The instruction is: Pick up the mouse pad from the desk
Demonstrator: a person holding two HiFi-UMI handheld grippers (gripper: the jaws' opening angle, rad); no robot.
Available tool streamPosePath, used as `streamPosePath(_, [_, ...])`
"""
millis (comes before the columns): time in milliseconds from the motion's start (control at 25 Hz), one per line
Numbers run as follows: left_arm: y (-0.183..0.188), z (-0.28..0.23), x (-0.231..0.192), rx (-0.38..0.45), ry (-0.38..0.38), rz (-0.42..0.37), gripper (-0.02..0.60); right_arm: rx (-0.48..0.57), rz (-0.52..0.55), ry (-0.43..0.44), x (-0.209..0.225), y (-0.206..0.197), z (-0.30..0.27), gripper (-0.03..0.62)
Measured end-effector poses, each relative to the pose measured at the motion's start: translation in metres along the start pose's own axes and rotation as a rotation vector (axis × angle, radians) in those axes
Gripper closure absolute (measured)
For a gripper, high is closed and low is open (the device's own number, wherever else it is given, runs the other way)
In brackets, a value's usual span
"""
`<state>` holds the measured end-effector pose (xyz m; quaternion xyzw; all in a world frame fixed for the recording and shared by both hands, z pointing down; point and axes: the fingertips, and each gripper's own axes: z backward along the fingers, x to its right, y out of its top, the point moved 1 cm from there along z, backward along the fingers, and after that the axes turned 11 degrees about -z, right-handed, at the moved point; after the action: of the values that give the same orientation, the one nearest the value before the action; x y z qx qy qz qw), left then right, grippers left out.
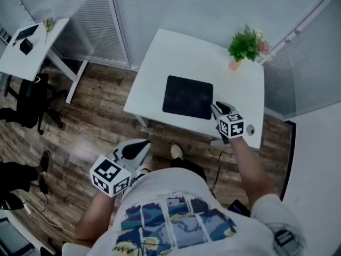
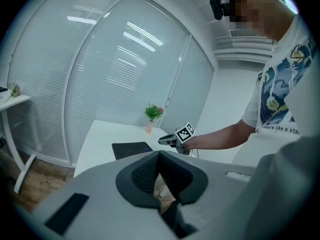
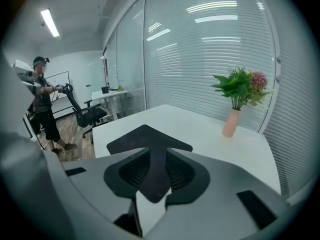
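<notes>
Pad: the pad [image 1: 187, 96] lies flat in the middle of the desk [image 1: 176, 52], at 12 o'clock from the person.
Right gripper: the right gripper [image 1: 217, 106] has its jaws partly apart and grips nothing. Its tips are at the pad's 4 o'clock corner.
Left gripper: the left gripper [image 1: 143, 144] has its jaw tips together with nothing between them.
Head view only: the left gripper hangs over the wood floor, off the desk at its 7 o'clock. The pad's whole outline shows here.
Right gripper view only: the pad's dark corner shows through the gap between the jaws. A second person [image 3: 42, 109] stands at 9 o'clock.
Left gripper view only: the wearer's printed shirt and the arm reaching to the desk show here. So does the right gripper from the side, beside the pad.
Around: a plant [image 1: 244, 44] in a pink vase stands at the desk's 1 o'clock corner, well apart from the pad. A second desk [image 1: 37, 52] and a chair [image 1: 29, 103] stand at 10 o'clock, with slatted glass walls behind.
In the way: nothing lies on the pad.
Hard to tell: whether the right tips touch the pad cannot be told. In both gripper views the gripper body covers the pad's near part.
</notes>
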<state>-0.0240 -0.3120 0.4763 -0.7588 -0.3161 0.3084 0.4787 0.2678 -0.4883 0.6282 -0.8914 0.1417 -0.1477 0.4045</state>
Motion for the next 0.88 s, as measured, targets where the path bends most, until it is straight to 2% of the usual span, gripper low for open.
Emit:
streamPosePath(240, [0.015,-0.033,-0.016,-0.004,0.071,0.027,0.580,-0.059,0.031,0.022,0.046,0.013,-0.053,0.487])
streamPosePath(400, [0.022,-0.061,-0.018,-0.015,0.086,0.029,0.579,-0.074,0.041,0.037,0.067,0.021,-0.079,0.487])
streamPosePath(640, [0.037,-0.094,-0.021,-0.031,0.107,0.055,0.580,-0.119,0.059,0.061,0.090,0.024,-0.112,0.474])
streamPosePath(880, [0.036,-0.114,-0.028,-0.056,0.142,0.081,0.580,-0.163,0.050,0.076,0.105,0.016,-0.144,0.446])
